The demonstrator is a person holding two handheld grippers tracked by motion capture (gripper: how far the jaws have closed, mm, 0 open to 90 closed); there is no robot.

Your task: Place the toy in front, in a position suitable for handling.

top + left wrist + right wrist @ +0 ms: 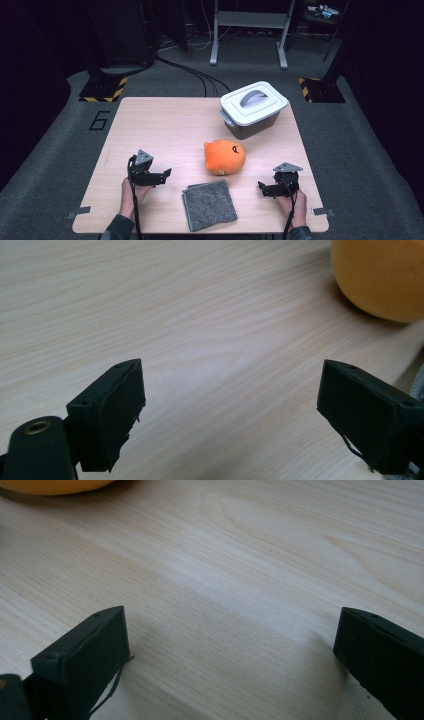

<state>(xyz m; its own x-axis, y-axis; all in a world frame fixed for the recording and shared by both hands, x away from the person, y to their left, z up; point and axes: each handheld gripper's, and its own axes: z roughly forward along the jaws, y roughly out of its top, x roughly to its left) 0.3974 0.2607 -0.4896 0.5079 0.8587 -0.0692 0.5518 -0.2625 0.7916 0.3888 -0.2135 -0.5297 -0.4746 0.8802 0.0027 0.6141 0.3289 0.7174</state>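
Both tongs, left (166, 173) and right (260, 186), rested released on the bench (150, 125), flanking the grey cloth (209, 204), with the orange toy (224, 157) just behind the cloth.

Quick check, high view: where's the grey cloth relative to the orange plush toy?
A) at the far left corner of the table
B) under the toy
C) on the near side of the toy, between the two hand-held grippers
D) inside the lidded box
C: the grey cloth lies flat near the table's front edge, just in front of the orange plush toy, with the left hand-held gripper and right hand-held gripper on either side.
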